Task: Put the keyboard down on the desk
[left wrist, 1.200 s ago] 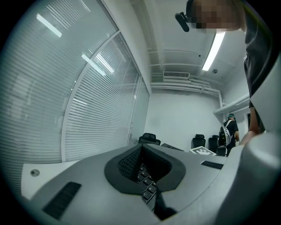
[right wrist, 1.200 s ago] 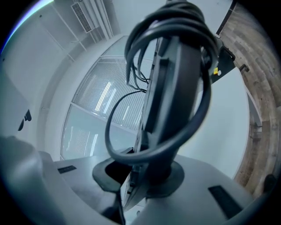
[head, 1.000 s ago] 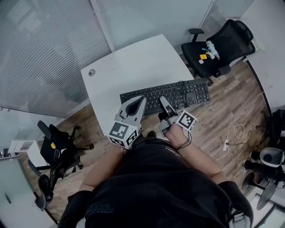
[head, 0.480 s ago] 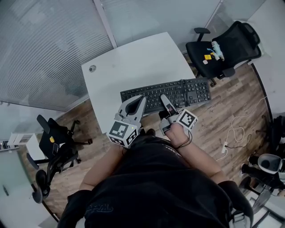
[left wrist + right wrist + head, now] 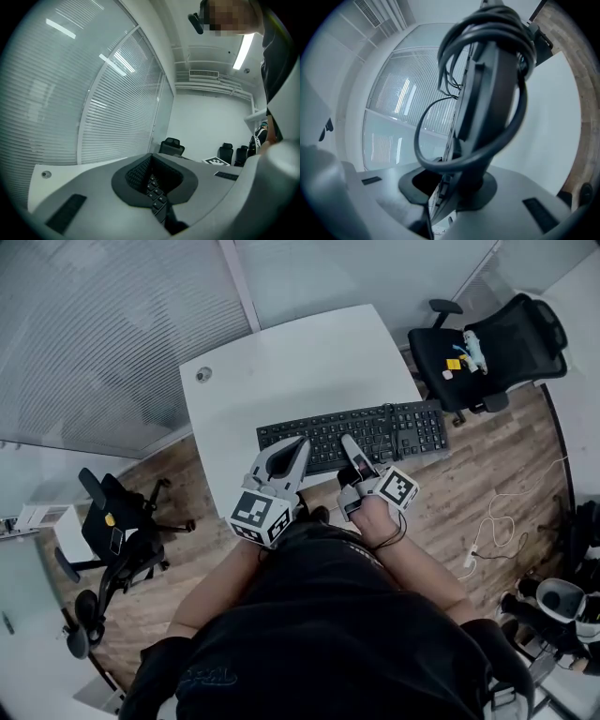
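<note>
A black keyboard (image 5: 375,432) is held level, its left part above the near right corner of the white desk (image 5: 281,362) and its right end sticking out past the desk's edge above the wood floor. My left gripper (image 5: 300,446) is shut on its near edge toward the left end; keys (image 5: 154,192) show between its pads. My right gripper (image 5: 348,443) is shut on the near edge close to the middle. In the right gripper view the keyboard (image 5: 480,93) stands edge-on between the jaws, with its looped cable (image 5: 506,126) wrapped around it.
A black office chair (image 5: 487,343) with small items on its seat stands right of the desk. Another chair (image 5: 117,540) is at the left on the wood floor. A white cable (image 5: 487,531) lies on the floor. The desk has a round grommet (image 5: 203,374) at its far left.
The head view has drifted a little. The keyboard and both grippers keep the same place against the desk.
</note>
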### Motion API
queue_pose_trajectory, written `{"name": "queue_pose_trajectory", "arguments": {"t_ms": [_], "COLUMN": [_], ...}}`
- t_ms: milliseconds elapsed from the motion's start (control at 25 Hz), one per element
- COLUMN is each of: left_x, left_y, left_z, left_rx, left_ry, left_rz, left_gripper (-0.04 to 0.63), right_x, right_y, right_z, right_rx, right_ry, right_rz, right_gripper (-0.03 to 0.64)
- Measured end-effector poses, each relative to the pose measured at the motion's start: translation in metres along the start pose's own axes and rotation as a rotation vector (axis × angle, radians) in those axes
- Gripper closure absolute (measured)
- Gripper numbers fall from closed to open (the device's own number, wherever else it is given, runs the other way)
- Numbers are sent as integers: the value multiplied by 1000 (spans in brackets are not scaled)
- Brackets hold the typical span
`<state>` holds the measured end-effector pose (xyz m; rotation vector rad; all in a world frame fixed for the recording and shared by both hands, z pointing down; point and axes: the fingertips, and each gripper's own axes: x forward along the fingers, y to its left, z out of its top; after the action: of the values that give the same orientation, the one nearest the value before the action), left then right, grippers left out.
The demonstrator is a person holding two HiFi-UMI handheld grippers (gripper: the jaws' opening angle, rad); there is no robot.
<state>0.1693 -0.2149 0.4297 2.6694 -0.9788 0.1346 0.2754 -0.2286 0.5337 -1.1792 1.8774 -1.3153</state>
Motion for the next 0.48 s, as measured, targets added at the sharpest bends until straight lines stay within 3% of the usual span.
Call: {"name": "queue_pose_trajectory", "arguments": {"t_ms": [480], "left_x": [10], "left_y": [62], "left_z": [-6], "left_rx": [-49], "left_ry": [47], "left_rz": [44], "left_gripper": [580], "right_x": [58], "right_y": [-24], "right_z": [-10], "right_rx": [34], "right_ry": [48], "right_rz": [-51], "right_gripper": [520]}}
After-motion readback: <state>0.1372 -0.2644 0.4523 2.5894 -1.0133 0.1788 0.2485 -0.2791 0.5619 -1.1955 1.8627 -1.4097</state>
